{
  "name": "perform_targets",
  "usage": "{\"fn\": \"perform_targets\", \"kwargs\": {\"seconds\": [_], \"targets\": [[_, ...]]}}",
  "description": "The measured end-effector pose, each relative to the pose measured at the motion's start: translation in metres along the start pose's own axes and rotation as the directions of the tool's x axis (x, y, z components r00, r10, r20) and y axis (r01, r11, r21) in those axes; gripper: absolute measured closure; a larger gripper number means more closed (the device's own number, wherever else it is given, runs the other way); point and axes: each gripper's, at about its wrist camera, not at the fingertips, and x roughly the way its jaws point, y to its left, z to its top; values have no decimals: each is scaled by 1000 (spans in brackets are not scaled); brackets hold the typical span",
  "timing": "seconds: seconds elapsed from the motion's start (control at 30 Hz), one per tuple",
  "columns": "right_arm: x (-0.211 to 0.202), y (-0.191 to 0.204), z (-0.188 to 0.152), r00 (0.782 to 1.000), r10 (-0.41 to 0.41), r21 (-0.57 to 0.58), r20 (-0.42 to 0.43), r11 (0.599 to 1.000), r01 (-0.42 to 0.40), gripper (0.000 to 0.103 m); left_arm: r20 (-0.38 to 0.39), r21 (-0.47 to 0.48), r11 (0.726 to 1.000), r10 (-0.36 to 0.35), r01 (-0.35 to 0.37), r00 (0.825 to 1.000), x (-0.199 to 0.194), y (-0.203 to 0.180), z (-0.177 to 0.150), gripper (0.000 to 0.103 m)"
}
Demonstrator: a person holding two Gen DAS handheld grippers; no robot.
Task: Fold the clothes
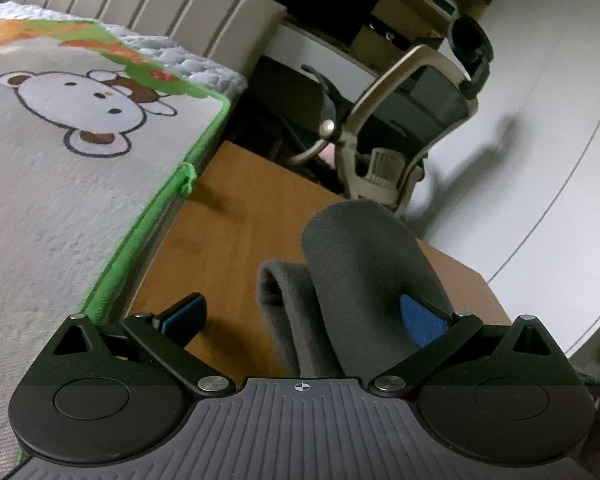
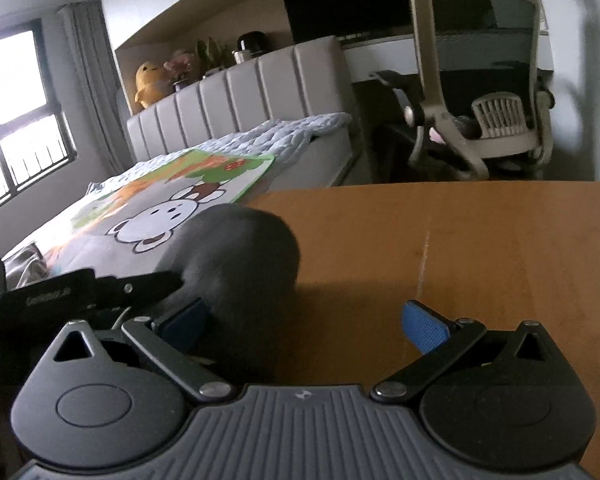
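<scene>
Nearest, in the left wrist view, the left gripper (image 1: 302,316) has its jaws spread wide. A grey garment (image 1: 364,280) rises between them in a thick rolled fold; the cloth lies against the right blue pad (image 1: 422,320), while the left pad stands clear of it, so nothing is pinched. The garment rests on the wooden counter (image 1: 236,240), at its near part.

In the right wrist view, the right gripper (image 2: 304,320) also has its jaws spread. The same grey garment (image 2: 240,264) bulges up at the left, touching or just beside the left blue pad (image 2: 188,318); the right pad hangs over bare counter (image 2: 480,248), apart from the cloth. The dark body of the left gripper (image 2: 80,288) reaches in from the left edge and meets the garment.

Just beside the counter's left edge lies a bed (image 1: 40,220) covered with a grey blanket (image 2: 148,216) edged in green and printed with a cartoon bear (image 1: 84,112). A quilted light-blue cover (image 2: 284,132) lies farther along the bed, before a padded grey headboard (image 2: 244,92).

Beyond the counter's far edge stands an office chair (image 2: 492,80) with a mesh back. Farther off, a ledge behind the headboard holds a yellow plush toy (image 2: 150,84) and flowers (image 2: 180,66). A window (image 2: 16,112) shows at the far left.
</scene>
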Motion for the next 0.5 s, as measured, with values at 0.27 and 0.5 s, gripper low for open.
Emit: {"fn": "perform_targets", "kwargs": {"seconds": [0.27,0.5], "targets": [[-3,7,-8,1000,-8,-21,15,1000,8,0,21,13,1000,24,-24,999,-4,-3,-1,0],[-2,15,-9,999,-41,-59,11,997,42,0,53,2,999,44,-44,998,-15,-6,-8,0]]}}
